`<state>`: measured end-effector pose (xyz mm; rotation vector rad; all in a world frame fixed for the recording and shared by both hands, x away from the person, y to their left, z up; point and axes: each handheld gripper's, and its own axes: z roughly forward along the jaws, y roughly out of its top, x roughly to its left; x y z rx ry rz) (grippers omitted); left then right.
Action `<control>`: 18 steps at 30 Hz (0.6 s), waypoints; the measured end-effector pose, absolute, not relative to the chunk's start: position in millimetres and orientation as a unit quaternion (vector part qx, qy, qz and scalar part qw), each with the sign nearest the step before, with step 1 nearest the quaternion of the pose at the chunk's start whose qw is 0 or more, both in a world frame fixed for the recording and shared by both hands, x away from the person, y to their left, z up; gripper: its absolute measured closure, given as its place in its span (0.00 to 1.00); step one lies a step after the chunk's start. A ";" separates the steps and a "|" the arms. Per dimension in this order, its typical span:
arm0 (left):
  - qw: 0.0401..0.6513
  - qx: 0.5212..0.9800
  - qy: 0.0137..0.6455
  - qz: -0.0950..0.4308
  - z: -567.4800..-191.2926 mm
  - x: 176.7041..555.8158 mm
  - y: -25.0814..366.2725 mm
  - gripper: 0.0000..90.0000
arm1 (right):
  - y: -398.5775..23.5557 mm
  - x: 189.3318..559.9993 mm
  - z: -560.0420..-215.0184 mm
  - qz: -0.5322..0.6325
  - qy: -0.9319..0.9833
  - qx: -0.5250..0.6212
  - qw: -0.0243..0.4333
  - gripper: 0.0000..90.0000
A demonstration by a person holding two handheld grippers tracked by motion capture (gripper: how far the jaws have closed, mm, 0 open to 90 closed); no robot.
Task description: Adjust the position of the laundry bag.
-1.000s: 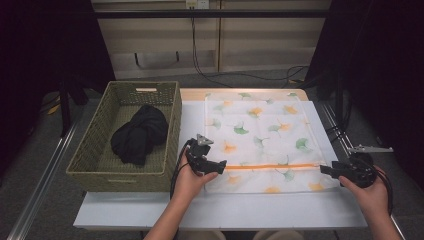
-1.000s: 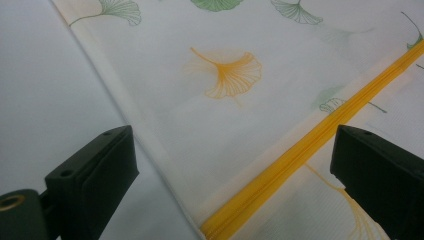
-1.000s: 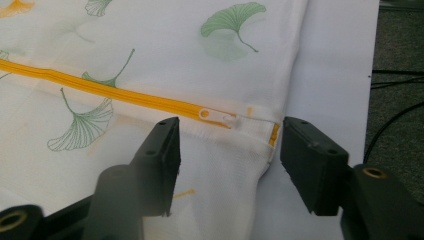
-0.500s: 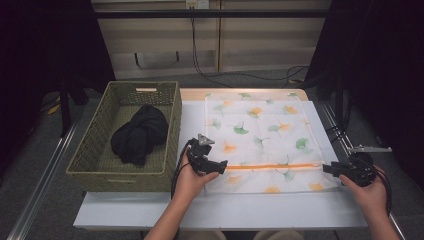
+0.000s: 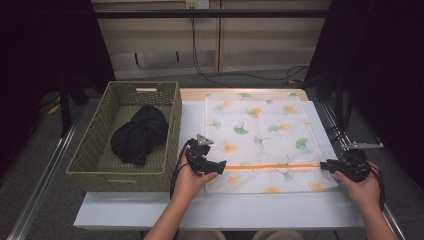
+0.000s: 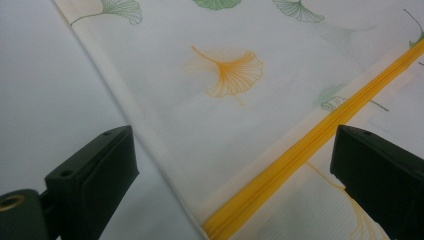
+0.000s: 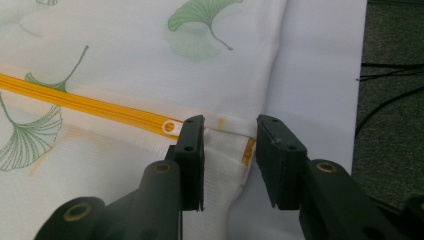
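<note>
A white mesh bag [image 5: 260, 135] printed with ginkgo leaves lies flat on the table, an orange zipper [image 5: 272, 166] running across its near part. My left gripper [image 5: 218, 166] rests at the zipper's left end, and its jaws [image 6: 232, 150] stand wide open over the bag's edge and the zipper [image 6: 300, 150]. My right gripper [image 5: 326, 165] sits at the zipper's right end. Its jaws [image 7: 229, 130] have just been closing and stand astride the bag's right edge without pressing it. The zipper pull [image 7: 170, 126] lies just beside the left jaw.
A woven green basket [image 5: 125, 175] stands left of the bag and holds a bundled black cloth [image 5: 140, 132]. The white table top [image 5: 200, 210] ends just beyond the right gripper, with dark floor and cables past it.
The right gripper's jaws have narrowed around the bag's right edge. Both hands stay about where they were, and the bag has not shifted.
</note>
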<state>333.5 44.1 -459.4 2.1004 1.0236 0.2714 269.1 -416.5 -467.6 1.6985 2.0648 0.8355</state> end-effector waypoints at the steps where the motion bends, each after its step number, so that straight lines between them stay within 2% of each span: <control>1: 0.385 0.824 0.402 0.107 -459.5 333.4 43.9 0.05 | -415.3 269.7 -468.3 0.290 0.727 0.599 0.169 0.72; 5: 0.383 0.824 0.403 0.110 -459.3 332.7 43.7 0.05 | -415.5 270.4 -469.8 0.289 0.725 0.602 0.166 0.78; 12: 0.386 0.822 0.404 0.110 -459.0 332.2 43.5 0.05 | -410.0 271.2 -468.8 0.284 0.736 0.593 0.162 0.94; 18: 0.384 0.825 0.399 0.110 -457.0 332.1 44.3 0.05 | -408.0 271.6 -468.4 0.279 0.734 0.597 0.164 0.96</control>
